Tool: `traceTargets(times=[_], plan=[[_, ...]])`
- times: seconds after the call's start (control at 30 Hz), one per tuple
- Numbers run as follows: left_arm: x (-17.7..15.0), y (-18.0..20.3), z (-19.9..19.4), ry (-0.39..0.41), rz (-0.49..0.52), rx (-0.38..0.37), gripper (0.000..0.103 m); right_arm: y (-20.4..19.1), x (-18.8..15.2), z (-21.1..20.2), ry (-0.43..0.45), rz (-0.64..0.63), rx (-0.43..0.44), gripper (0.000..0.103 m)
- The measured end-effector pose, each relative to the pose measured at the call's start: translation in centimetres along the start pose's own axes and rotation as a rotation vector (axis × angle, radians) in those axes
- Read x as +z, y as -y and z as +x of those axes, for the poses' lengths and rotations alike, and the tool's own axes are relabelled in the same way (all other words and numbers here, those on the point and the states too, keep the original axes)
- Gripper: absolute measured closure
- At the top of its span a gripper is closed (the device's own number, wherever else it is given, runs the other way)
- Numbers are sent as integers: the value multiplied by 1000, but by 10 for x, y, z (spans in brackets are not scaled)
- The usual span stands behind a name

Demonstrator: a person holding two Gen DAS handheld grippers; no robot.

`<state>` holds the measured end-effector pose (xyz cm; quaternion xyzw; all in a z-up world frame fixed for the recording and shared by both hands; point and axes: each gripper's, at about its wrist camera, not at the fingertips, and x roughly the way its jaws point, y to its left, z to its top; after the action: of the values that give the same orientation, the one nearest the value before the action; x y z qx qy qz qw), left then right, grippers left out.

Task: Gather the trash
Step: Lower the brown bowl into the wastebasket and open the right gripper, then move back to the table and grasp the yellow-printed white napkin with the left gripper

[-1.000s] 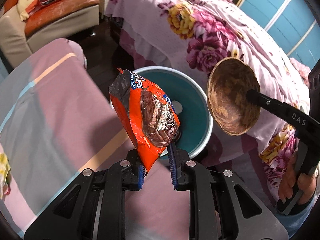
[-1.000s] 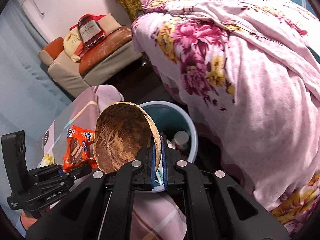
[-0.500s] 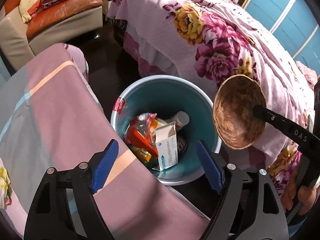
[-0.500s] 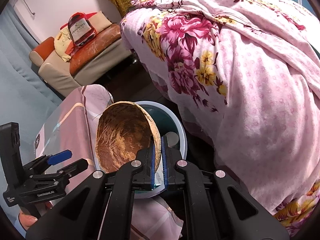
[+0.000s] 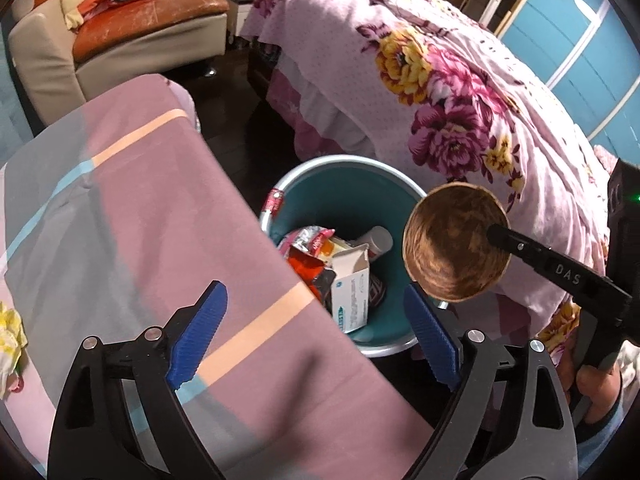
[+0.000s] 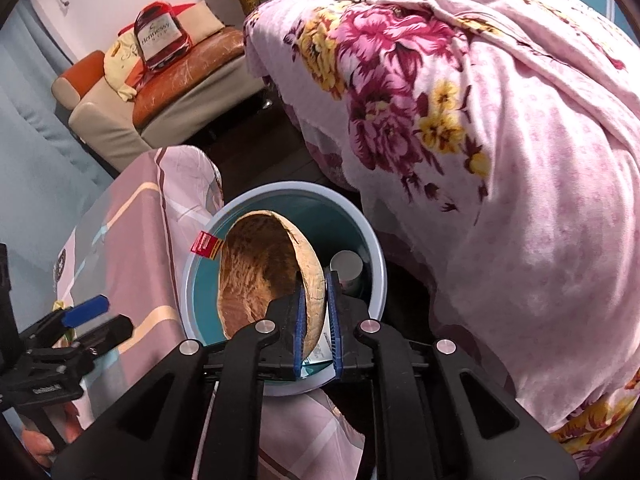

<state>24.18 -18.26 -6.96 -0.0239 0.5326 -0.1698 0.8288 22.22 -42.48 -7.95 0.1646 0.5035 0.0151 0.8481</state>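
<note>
A teal trash bin (image 5: 340,196) stands on the floor between the table and the bed; it also shows in the right wrist view (image 6: 372,248). Inside lie an orange snack wrapper (image 5: 306,266), a white carton (image 5: 352,288) and a white bottle (image 5: 378,240). My left gripper (image 5: 316,328) is open and empty, above the table edge beside the bin. My right gripper (image 6: 316,320) is shut on the rim of a wooden bowl (image 6: 264,276), tilted on its side over the bin; the bowl also shows in the left wrist view (image 5: 452,248).
A table with a pink and grey striped cloth (image 5: 132,216) is at the left. A bed with a floral cover (image 5: 440,92) is at the right. A sofa (image 5: 132,36) stands behind. A yellow-white crumpled item (image 5: 10,332) lies at the table's left edge.
My left gripper opened and the orange snack wrapper dropped into the bin. The left gripper then drew back over the table. The right gripper moved the bowl over the bin.
</note>
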Motion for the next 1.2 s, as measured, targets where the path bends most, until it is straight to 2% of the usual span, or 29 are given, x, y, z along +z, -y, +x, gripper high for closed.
traceTargets(times=[0.4, 0.6, 0.73, 0.8, 0.87, 0.9, 0.97, 1.0, 1.03, 1.2], plan=[[-9, -25, 1, -11, -20, -6, 11, -30, -9, 27, -68, -58, -22, 91], [-13, -40, -2, -10, -37, -9, 11, -45, -14, 43, -113, -83, -22, 85], [-16, -49, -5, -8, -54, -20, 11, -58, -18, 47, -132, -116, -19, 85], [-17, -52, -6, -7, -59, -24, 11, -63, -19, 47, -137, -118, -16, 77], [-20, -56, -10, -4, -62, -28, 11, -66, -19, 44, -131, -120, -19, 63], [-21, -57, -12, -2, -63, -30, 11, -68, -18, 41, -124, -120, -24, 60], [-24, -60, -16, 3, -65, -32, 11, -70, -17, 34, -110, -110, -32, 39], [-26, -61, -19, 7, -67, -33, 11, -70, -17, 31, -104, -105, -33, 33], [-26, -62, -21, 11, -68, -34, 11, -71, -16, 26, -96, -97, -33, 29], [-36, -74, -36, 31, -86, -36, 11, -77, -17, 14, -110, -79, -42, 26]])
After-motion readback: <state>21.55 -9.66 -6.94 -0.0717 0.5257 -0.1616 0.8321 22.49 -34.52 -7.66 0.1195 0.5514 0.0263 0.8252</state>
